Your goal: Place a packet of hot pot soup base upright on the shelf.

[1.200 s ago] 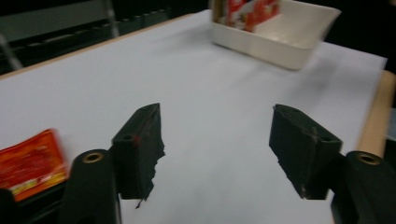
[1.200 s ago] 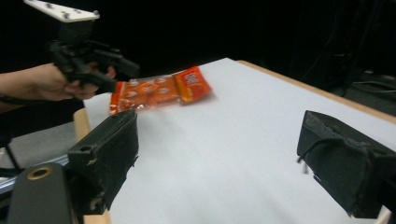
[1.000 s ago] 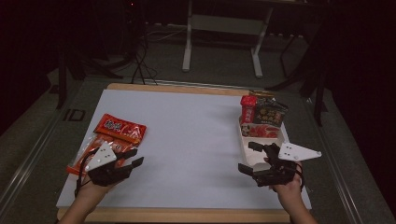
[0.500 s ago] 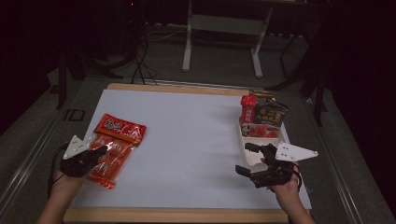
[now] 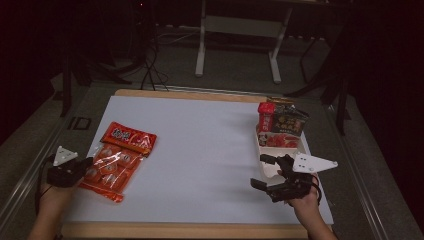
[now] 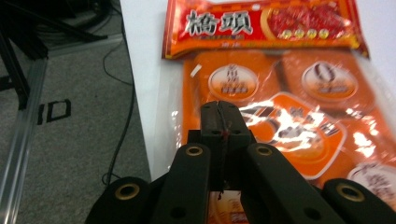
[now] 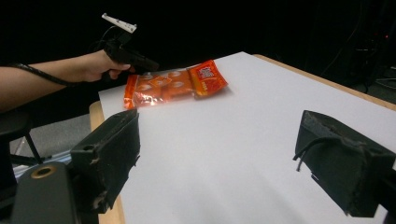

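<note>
An orange-red snack packet (image 5: 120, 155) (image 6: 280, 93) (image 7: 175, 84) lies flat at the left of the white table top (image 5: 200, 145). My left gripper (image 5: 86, 166) (image 6: 225, 112) is at the packet's left edge, jaws pressed together and shut, tips just over the clear film. I see nothing between the jaws. Seen from the right gripper view, the left gripper (image 7: 152, 65) points at the packet's near end. My right gripper (image 5: 258, 171) (image 7: 219, 154) rests low at the table's front right, open wide with only bare table between its jaws.
A white tray (image 5: 267, 167) stands at the right edge just beyond my right gripper, with red and dark snack packs (image 5: 280, 122) at its far end. A wooden rim (image 5: 190, 231) borders the table. Metal stand legs (image 5: 202, 50) and cables (image 5: 150, 70) lie behind it.
My left hand has moved left and down, from above the packet to its left edge, and its jaws have closed. The packet and the right gripper stay put.
</note>
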A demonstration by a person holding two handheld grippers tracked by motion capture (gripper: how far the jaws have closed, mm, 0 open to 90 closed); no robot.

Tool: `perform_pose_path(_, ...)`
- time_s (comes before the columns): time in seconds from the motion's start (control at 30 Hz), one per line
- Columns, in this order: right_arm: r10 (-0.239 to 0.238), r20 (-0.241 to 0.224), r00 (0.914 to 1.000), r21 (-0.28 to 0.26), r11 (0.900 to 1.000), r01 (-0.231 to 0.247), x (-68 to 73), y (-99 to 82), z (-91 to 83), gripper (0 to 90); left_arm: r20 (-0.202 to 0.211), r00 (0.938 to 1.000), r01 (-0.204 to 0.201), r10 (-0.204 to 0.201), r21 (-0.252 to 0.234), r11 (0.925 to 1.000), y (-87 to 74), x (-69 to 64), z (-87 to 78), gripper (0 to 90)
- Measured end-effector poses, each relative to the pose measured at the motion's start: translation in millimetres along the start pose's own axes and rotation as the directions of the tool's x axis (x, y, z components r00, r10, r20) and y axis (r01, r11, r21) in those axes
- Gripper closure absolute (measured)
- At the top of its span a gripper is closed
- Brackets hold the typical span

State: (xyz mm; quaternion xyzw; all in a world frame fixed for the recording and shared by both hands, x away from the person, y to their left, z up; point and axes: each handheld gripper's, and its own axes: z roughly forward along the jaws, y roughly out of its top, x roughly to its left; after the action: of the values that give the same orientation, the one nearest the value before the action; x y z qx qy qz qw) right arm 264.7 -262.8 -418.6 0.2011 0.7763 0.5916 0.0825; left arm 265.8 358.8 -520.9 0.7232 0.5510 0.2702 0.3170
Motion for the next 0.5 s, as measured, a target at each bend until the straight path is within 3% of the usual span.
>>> perform_pose_path(0.1,0.000,-0.002,1.0000,-0.001,1.0000,0.000,0.3,0.0,-0.1,13.9,-0.004,0.9999,0.010,-0.010,0.027,0.9996,-2.5,3.2,2.6,90.0)
perform_pose_path(0.23,0.002,-0.004,1.0000,-0.003,1.0000,-0.002,0.0,0.3,-0.6,14.0,-0.048,0.9988,0.009,-0.005,0.079,0.9968,-6.0,9.5,6.1,90.0)
perform_pose_path(0.37,0.001,-0.006,1.0000,-0.001,1.0000,-0.001,0.2,0.0,-0.6,14.0,-0.016,0.9996,0.024,-0.022,0.085,0.9961,-9.0,11.9,7.1,90.0)
perform_pose_path(0.5,0.002,-0.006,1.0000,-0.001,1.0000,-0.002,-0.1,0.0,-0.4,14.0,-0.015,0.9998,-0.009,0.010,0.106,0.9944,-7.4,8.5,6.9,90.0)
